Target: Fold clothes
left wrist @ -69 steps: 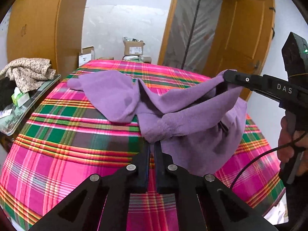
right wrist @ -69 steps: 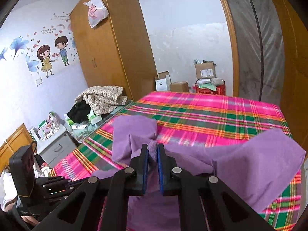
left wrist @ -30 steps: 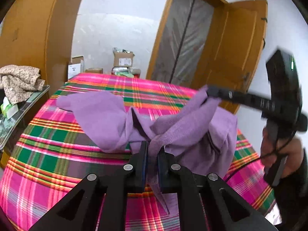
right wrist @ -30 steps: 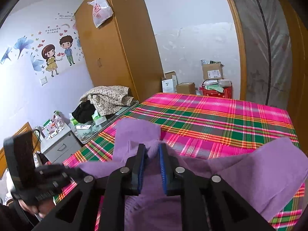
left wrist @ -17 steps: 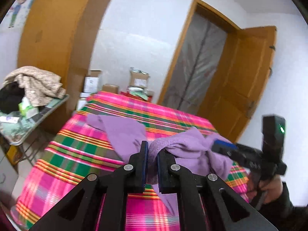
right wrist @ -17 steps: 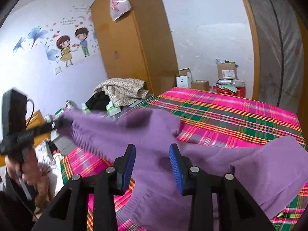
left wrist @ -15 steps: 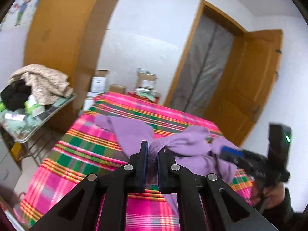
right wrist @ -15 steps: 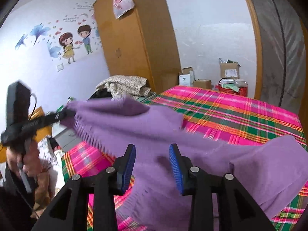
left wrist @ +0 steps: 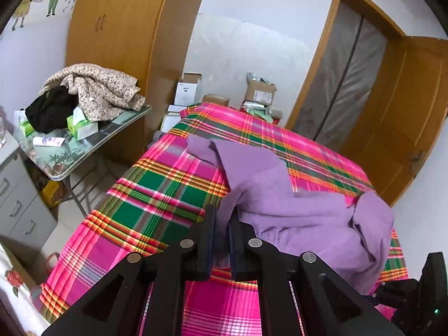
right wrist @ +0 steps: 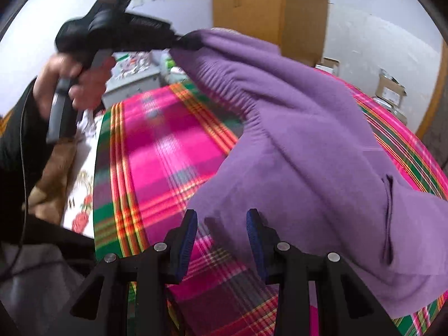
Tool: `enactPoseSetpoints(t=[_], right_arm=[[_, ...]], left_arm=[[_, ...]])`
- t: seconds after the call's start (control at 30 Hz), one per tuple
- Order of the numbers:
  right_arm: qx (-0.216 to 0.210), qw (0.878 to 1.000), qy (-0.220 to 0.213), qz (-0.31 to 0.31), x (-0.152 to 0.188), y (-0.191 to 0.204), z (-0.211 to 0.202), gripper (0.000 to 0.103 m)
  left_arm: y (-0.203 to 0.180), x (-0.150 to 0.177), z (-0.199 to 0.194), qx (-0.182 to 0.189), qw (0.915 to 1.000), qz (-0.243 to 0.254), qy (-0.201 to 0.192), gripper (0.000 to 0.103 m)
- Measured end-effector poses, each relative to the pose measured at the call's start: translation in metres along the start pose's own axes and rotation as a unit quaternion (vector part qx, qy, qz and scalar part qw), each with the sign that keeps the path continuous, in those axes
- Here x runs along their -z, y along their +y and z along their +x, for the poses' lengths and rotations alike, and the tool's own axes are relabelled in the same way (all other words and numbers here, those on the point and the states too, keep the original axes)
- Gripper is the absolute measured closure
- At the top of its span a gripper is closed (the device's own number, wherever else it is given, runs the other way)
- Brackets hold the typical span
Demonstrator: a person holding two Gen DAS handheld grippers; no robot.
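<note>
Holding ribbed hem of purple sweater (right wrist: 294,128), left gripper (left wrist: 221,225) jaws clamped; right gripper (right wrist: 221,224) jaws apart, empty. Soft, limp; should regrip hem's other corner.

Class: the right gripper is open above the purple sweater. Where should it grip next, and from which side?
Probably the loose lower edge of the purple sweater, just ahead of the right gripper, coming down from above. The left gripper holds the ribbed hem raised, so that edge hangs free over the plaid cloth.

Motion-blurred hand (right wrist: 75,84) & plaid cloth (right wrist: 156,140); purple garment (right wrist: 308,154) cut off at rt edge.
</note>
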State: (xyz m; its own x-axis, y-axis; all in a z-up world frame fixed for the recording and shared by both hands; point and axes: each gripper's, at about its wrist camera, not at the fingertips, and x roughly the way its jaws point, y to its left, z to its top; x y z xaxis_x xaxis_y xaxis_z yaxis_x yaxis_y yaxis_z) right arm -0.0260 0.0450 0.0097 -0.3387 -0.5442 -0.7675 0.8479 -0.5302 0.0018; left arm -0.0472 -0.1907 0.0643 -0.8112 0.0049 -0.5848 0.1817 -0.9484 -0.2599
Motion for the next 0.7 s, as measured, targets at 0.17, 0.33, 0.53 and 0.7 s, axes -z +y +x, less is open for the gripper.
enactPoseSetpoints(t=[0.17, 0.33, 0.53, 0.7], right_arm=[[0.014, 0.999, 0.009, -0.047, 0.002, 0.012, 0.007, 0.066], [0.038, 0.995, 0.012, -0.097, 0.001, 0.025, 0.017, 0.066], [0.042, 0.995, 0.008, -0.087, -0.002, 0.022, 0.02, 0.079], [0.04, 0.997, 0.002, -0.07, -0.002, 0.02, 0.016, 0.092]], left_arm=[[0.0, 0.004, -0.002, 0.013, 0.9999, 0.007, 0.005, 0.094], [-0.001, 0.009, -0.002, 0.02, 0.9997, 0.009, 0.014, 0.094], [0.0, 0.013, 0.0, 0.021, 0.9995, 0.007, 0.022, 0.094], [0.0, 0.012, -0.003, 0.021, 0.9995, 0.01, 0.021, 0.094]])
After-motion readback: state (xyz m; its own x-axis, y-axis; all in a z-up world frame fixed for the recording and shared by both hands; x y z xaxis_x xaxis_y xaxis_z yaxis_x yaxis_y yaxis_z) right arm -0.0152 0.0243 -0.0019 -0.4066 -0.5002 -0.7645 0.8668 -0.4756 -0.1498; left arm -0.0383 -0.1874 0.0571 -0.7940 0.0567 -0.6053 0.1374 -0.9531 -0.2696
